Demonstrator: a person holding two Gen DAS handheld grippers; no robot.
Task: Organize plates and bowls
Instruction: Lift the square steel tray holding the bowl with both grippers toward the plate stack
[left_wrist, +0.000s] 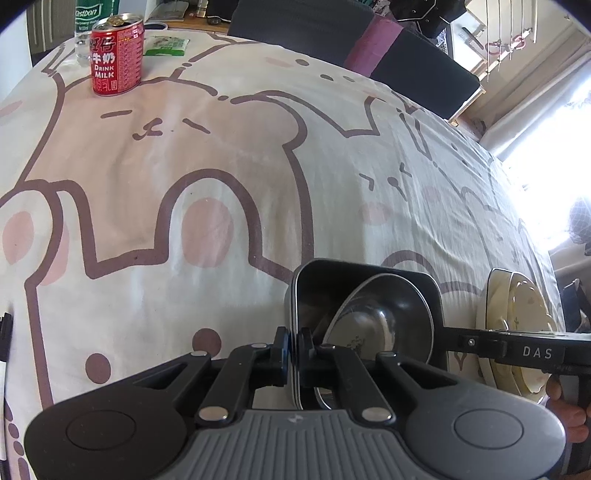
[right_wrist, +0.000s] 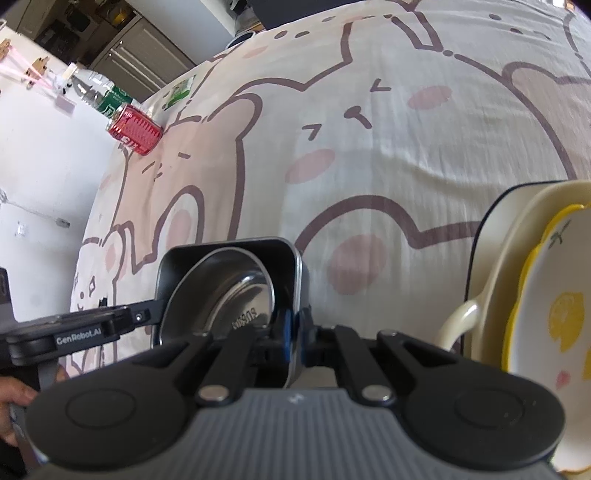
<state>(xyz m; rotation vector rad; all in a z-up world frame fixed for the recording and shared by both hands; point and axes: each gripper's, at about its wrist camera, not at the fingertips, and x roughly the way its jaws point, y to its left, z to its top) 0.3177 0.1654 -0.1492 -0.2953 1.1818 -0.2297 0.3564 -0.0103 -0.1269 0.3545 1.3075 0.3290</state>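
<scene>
Surface: a table under a cream cloth (left_wrist: 221, 155) printed with brown-outlined cartoon bears and pink cheeks; the cloth lies a little wrinkled
Black square dish (left_wrist: 321, 280): dark, rounded corners, pale edge line along its rim; it is tilted up on edge, open side toward both cameras, and sits low in the middle of the scene
Steel bowl (left_wrist: 373, 314): round and shiny, nested inside the black square dish and leaning with it; in the right wrist view its base shows stamped lettering
Left gripper (left_wrist: 294, 345): its blue-padded fingers are pressed onto the left rim of the black square dish, one pad on each face of the wall
Right gripper (right_wrist: 294, 332): likewise pinching the black square dish, on the opposite rim; its arm, marked DAS, reaches in from the right in the left wrist view
Grip overall: the dish is clamped from both sides at once, the bowl riding inside it untouched by either pair of pads
Plate stack (right_wrist: 546, 295): just to the right of the dish, apart from it; a cream dish with a loop handle (right_wrist: 458, 321) and dark rim line, with a yellow-edged plate bearing lemon prints resting on it
Red milk can (left_wrist: 117, 55): upright and opened, at the far left end of the cloth, well apart from the dishes
Water bottle (left_wrist: 86, 22): green label, right behind the can
Green packet (left_wrist: 166, 46): flat on the cloth near the can
Dark chair back (left_wrist: 369, 48): beyond the far edge, with a magenta band across it
</scene>
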